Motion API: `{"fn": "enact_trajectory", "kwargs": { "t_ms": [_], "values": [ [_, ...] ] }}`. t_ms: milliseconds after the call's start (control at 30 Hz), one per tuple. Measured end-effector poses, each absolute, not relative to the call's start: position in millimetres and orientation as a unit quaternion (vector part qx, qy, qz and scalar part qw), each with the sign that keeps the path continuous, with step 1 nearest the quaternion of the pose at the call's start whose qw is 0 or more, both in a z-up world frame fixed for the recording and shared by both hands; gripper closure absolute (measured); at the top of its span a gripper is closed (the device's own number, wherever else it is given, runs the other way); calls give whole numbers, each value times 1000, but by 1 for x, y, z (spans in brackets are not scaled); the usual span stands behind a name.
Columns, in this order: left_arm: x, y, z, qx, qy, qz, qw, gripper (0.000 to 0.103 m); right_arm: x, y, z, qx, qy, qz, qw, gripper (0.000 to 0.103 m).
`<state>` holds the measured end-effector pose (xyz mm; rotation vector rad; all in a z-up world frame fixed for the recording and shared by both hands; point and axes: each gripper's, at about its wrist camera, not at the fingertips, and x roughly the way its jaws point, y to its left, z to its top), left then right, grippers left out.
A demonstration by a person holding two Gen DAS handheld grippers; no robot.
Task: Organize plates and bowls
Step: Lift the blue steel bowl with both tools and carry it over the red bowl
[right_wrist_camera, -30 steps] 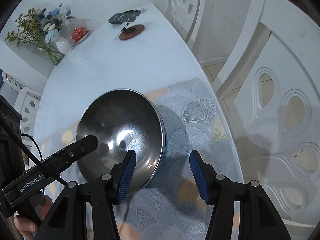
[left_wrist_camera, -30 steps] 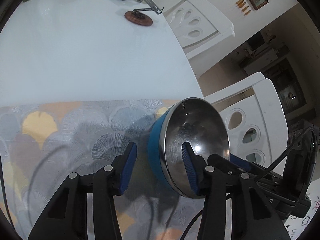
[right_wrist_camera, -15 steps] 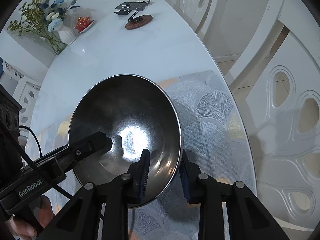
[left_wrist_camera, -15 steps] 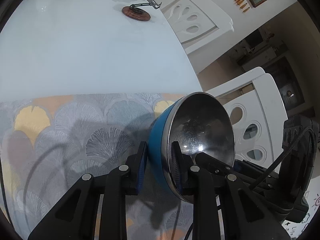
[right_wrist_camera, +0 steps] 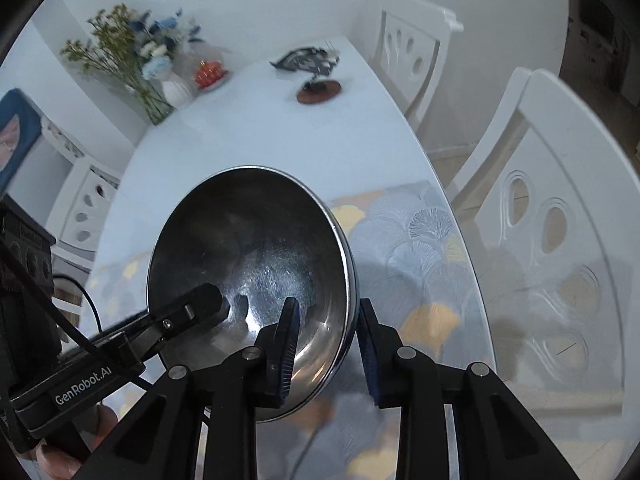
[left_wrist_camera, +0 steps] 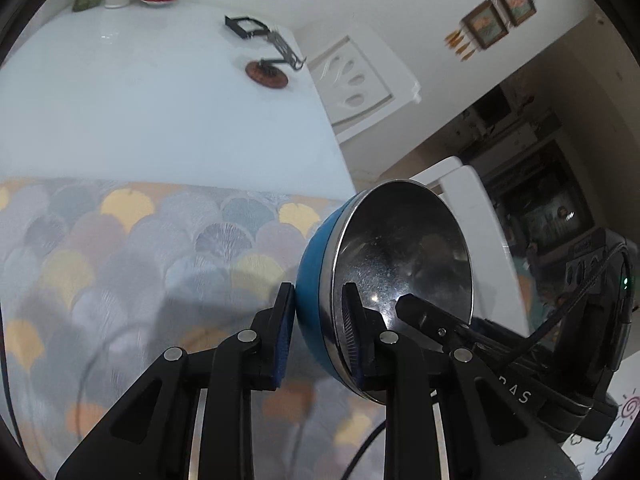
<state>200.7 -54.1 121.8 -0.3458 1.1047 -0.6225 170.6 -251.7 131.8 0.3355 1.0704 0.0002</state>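
1. The bowl (left_wrist_camera: 400,264), steel inside w/ a blue outer shell, was tipped up on edge above the fan-patterned placemat (left_wrist_camera: 132,248) near the table's right edge; whether its lower edge touched the mat couldn't be told.
2. The left gripper (left_wrist_camera: 318,328) had its jaws narrowed onto the bowl's rim: one blue pad against the blue outside, the other against the shiny inside.
3. The right gripper (right_wrist_camera: 326,340) was clamped on the same bowl (right_wrist_camera: 256,256) at another part of the rim, one pad inside the steel, one outside.
4. In the right wrist view the left gripper's finger (right_wrist_camera: 188,312) reached into the bowl from the lower left; part of the person's hand (right_wrist_camera: 60,456) showed at the bottom-left corner.
5. In the left wrist view the right gripper's finger (left_wrist_camera: 424,312) poked into the bowl interior from the right.
6. The white table (right_wrist_camera: 248,132) carried, at the far end, a black stand on a brown round base (right_wrist_camera: 318,90), a white vase of flowers (right_wrist_camera: 136,56) and a small red lidded dish (right_wrist_camera: 210,72).
7. White chairs (right_wrist_camera: 556,240) stood just beside the table on the right, another (right_wrist_camera: 408,52) farther back.
8. Framed pics (left_wrist_camera: 500,12) hung on the wall in the left wrist view.
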Motion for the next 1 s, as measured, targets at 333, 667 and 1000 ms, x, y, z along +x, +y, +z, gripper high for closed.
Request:
{"fn": "enact_trajectory", "kwargs": {
  "t_ms": [333,667,1000],
  "values": [
    [109,-7,156,-146,485,-274,817,83,81,-202,167,177,489,6,854,72],
    [31,25,152,-166,490,-270,812,83,-5,-170,165,177,513,14,840,72],
    [-21,32,121,-174,522,-265,792,83,-59,-163,139,173,553,5,815,72]
  ]
}}
